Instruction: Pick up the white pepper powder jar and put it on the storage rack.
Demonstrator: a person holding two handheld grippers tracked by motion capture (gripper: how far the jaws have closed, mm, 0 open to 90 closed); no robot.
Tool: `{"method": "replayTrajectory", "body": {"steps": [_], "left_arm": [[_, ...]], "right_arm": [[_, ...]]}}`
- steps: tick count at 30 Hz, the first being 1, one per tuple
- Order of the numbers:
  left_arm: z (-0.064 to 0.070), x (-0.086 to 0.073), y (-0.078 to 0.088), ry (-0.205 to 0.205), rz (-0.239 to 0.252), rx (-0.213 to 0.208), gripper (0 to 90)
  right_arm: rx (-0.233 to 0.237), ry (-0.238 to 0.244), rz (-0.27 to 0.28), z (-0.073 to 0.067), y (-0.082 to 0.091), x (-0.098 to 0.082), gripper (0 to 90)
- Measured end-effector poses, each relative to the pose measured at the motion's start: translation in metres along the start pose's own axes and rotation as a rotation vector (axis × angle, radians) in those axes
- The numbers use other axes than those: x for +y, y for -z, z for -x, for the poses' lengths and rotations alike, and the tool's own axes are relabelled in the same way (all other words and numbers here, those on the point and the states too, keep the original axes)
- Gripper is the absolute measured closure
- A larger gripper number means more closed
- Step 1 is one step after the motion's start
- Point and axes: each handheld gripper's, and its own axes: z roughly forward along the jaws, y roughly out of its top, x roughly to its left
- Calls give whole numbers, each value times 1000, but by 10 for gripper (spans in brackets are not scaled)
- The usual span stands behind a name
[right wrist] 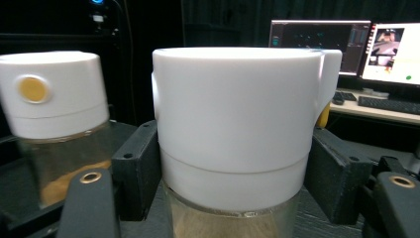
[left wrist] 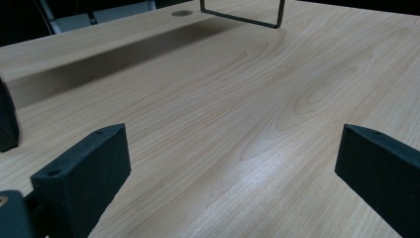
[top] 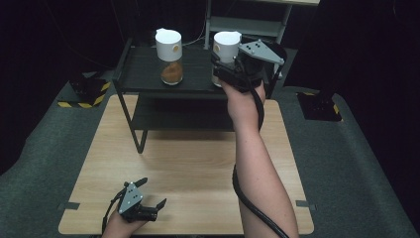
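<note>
Gripping the white-capped jar [right wrist: 233,129] on the black shelf [top: 143,74], right tongs [top: 229,69] should keep it upright; left tongs [top: 148,196] idle wide open above the worktop [top: 198,163].

In the high view, the right tool [top: 233,69] and the hand behind it cover the glass body of the right jar [top: 226,43], so its contents cannot be told there. In the right tool view, that jar's lower part is cut off by the bottom edge, and the left jar [right wrist: 52,99] is blurred and cropped at the left edge. The left hand [top: 119,225] is cut off by the high view's bottom edge. The monitors [right wrist: 346,42] are too small to read.
</note>
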Motion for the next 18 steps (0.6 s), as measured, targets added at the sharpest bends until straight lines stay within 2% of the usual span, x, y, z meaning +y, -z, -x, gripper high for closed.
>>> {"method": "replayTrajectory", "body": {"steps": [6,18], "left_arm": [[0,0,0,1,0,0,9],[-2,0,0,7,2,-5,9]], "right_arm": [[-11,-5,-11,3,-10,-1,305],[7,-14,-3,8,-19,-6,304]]}}
